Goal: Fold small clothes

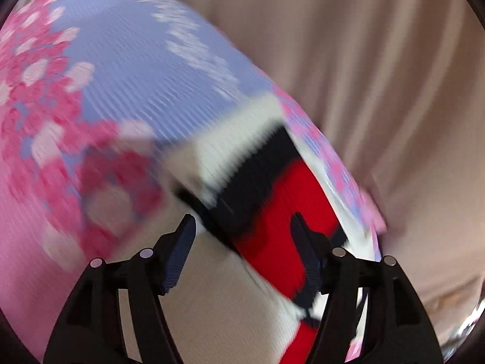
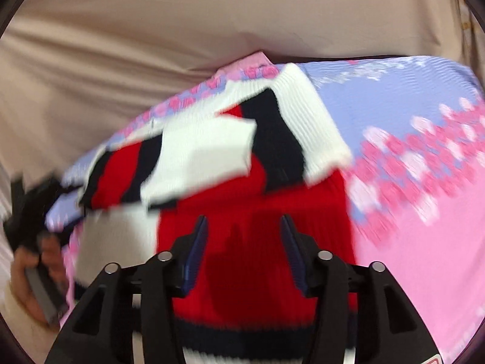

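Note:
A small knit garment (image 2: 257, 188) striped red, white and navy lies on a pink and lilac flowered mat (image 2: 424, 182). A white, navy-edged part (image 2: 200, 157) is folded over its red body. My right gripper (image 2: 244, 221) is open just above the red body, with nothing between its fingers. In the left wrist view the same garment (image 1: 272, 212) runs along the mat's (image 1: 127, 75) right edge. My left gripper (image 1: 242, 221) is open over the garment's white and red end, holding nothing. Both views are blurred by motion.
Creased beige cloth (image 1: 379, 75) covers the surface around the mat and shows in the right wrist view (image 2: 151, 30) too. The person's hand with the other gripper (image 2: 33, 242) is at the left edge of the right wrist view.

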{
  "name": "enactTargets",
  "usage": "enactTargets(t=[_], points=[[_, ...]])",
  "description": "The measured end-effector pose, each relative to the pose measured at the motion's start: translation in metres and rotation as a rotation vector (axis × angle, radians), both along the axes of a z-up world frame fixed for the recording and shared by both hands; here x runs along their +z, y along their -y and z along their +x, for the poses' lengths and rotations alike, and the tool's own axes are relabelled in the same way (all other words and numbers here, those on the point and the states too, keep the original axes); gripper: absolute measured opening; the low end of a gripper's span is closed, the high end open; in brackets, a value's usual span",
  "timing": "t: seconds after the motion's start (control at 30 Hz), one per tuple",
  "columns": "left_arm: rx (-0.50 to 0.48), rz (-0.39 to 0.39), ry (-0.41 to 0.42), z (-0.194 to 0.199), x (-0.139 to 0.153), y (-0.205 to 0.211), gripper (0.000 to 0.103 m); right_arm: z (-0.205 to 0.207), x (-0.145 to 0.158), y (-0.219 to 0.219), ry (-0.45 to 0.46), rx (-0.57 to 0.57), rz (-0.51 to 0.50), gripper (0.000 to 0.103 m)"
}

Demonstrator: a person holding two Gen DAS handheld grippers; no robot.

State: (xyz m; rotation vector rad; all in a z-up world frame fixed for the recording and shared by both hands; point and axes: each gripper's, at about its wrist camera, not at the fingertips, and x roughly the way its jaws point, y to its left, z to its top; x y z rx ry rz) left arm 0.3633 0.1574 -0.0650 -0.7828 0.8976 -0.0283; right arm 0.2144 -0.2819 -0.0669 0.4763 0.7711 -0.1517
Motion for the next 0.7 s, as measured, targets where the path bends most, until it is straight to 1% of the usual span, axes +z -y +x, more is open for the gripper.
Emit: enactTargets(t=[0.1,0.17,0.2,0.23,0.27,0.3,0.33,0.4,0.43,0.47,0.5,0.53,0.57,0.6,0.63,0.67,0.7], points=[[0.055,-0.042,-0.034,0.009,-0.013,-0.021,0.061,0.036,-0.016,0.011,-0.053,-0.082,0.003,0.055],[0.054,-0.053,-0.030,0.014,-0.019,-0.020,0.054,0.052,-0.027,0.015,-0.062,-0.116,0.040,0.055],[0.049,-0.056,-0.026,0.017,-0.019,-0.018,0.051,0.056,-0.029,0.015,-0.065,-0.117,0.052,0.053],[0.044,-0.051,-0.024,0.022,-0.020,-0.014,0.046,0.061,-0.030,0.013,-0.057,-0.106,0.070,0.048],[0.039,-0.036,-0.027,0.024,-0.019,-0.013,0.040,0.066,-0.030,0.009,-0.044,-0.077,0.086,0.021],[0.035,-0.016,-0.034,0.028,-0.021,-0.007,0.031,0.071,-0.026,0.003,-0.041,-0.034,0.085,0.010],[0.039,-0.008,-0.038,0.030,-0.024,0.005,0.023,0.071,-0.016,-0.001,-0.006,-0.021,0.072,0.009],[0.044,-0.012,-0.024,0.034,-0.022,0.004,0.018,0.057,0.022,-0.002,0.149,-0.012,0.069,0.008],[0.042,0.003,-0.019,0.029,-0.017,0.004,0.016,0.048,0.040,0.000,0.208,-0.021,0.062,0.008],[0.035,0.029,-0.014,0.028,-0.015,0.006,0.016,0.037,0.053,0.004,0.263,-0.032,0.048,0.008],[0.015,0.083,-0.012,0.026,-0.017,0.009,0.016,0.033,0.055,0.005,0.275,-0.042,0.022,0.008],[-0.002,0.123,-0.015,0.029,-0.018,0.016,0.015,0.038,0.046,0.008,0.225,-0.042,-0.018,0.008],[-0.018,0.178,-0.032,0.031,-0.023,0.025,0.015,0.055,0.017,0.014,0.080,-0.026,-0.057,0.008],[-0.022,0.206,-0.041,0.031,-0.026,0.030,0.015,0.067,-0.004,0.019,-0.018,-0.028,-0.065,0.008],[-0.024,0.232,-0.044,0.030,-0.028,0.033,0.014,0.071,-0.024,0.025,-0.098,-0.033,-0.045,0.008],[-0.021,0.259,-0.040,0.030,-0.027,0.036,0.014,0.064,-0.024,0.029,-0.063,-0.039,-0.005,0.008],[-0.026,0.283,-0.035,0.030,-0.026,0.040,0.015,0.057,-0.016,0.031,-0.020,-0.045,0.007,0.008]])
